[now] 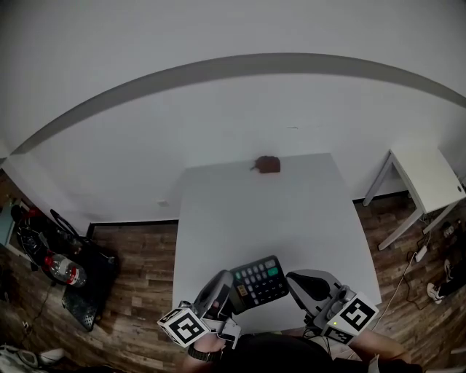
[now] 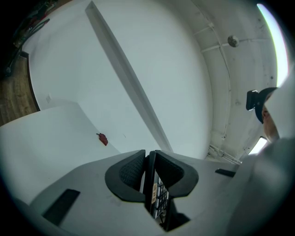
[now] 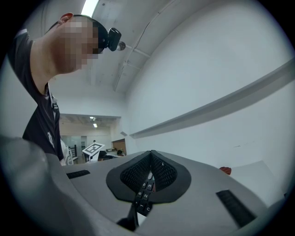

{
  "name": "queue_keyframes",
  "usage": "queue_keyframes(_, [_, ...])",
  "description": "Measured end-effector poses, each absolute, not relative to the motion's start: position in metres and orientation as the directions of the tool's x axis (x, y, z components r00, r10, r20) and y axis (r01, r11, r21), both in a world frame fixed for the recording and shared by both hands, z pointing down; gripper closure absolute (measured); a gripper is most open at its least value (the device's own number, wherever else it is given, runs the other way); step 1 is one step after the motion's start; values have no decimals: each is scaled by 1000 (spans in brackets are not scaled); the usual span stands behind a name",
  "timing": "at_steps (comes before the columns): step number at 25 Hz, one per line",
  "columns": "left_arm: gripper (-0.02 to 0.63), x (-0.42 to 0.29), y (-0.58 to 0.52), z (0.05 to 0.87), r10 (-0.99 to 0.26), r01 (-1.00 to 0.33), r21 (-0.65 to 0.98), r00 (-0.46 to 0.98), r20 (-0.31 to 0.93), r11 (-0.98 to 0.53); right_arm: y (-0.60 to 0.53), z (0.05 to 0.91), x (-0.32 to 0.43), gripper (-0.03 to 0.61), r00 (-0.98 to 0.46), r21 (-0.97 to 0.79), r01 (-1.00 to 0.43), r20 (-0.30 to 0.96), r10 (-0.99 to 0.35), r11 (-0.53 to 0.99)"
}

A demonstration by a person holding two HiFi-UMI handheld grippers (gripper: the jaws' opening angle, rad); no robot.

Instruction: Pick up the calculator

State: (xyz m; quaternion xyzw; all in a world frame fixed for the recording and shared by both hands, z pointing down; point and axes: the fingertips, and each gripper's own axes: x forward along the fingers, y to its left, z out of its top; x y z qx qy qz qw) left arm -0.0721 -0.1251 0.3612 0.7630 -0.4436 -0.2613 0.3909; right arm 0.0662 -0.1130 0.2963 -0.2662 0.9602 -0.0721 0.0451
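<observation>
Soft, even indoor light from ceiling strips [image 3: 90,7], faint shadows, heavy fisheye bending, dark vignetted corners.

There was one calculator [image 1: 258,282]. There were two tongs, the left tongs [image 1: 223,283] and the right tongs [image 1: 294,279]. Two white desks stood there, a main desk [image 1: 277,211] and a smaller side desk [image 1: 429,178]. One small reddish-brown object [image 1: 268,165] and one bottle [image 1: 69,273] were also visible.
</observation>
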Motion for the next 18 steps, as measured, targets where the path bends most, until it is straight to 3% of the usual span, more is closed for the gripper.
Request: queue_keyframes(18, [551, -81, -134, 357, -874, -447, 836, 479, -76, -318, -118, 289, 57, 566, -845, -137, -522, -48, -532, 842])
